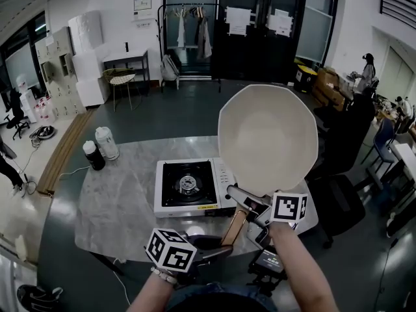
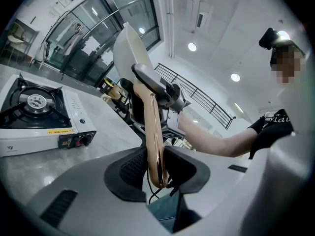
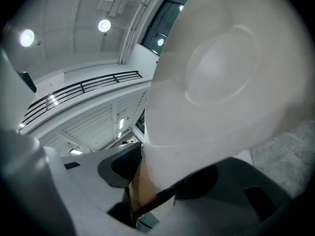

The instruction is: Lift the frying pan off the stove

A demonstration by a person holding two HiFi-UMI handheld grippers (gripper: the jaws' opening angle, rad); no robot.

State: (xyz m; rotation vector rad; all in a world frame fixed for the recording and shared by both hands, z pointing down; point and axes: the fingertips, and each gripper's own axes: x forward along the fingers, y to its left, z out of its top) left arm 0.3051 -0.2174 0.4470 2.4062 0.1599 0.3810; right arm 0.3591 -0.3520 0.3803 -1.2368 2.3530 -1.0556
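The white frying pan [image 1: 268, 138] is up in the air, tilted steeply with its inside facing me, to the right of and above the white portable gas stove [image 1: 188, 186]. Its copper-coloured handle [image 1: 234, 226] runs down toward me. My left gripper [image 1: 218, 244] is shut on the handle's lower end [image 2: 153, 132]. My right gripper [image 1: 250, 207] is shut on the handle close to the pan's base. In the right gripper view the pan's pale underside [image 3: 221, 77] fills the frame above the jaws. The stove's burner [image 2: 34, 114] is bare.
The stove stands on a round marble table [image 1: 117, 200]. A black bottle [image 1: 93, 155] and a white canister [image 1: 106, 142] stand at the table's far left. A dark office chair [image 1: 338, 200] is right of the table. A stool [image 1: 122, 80] and clothes rack are far back.
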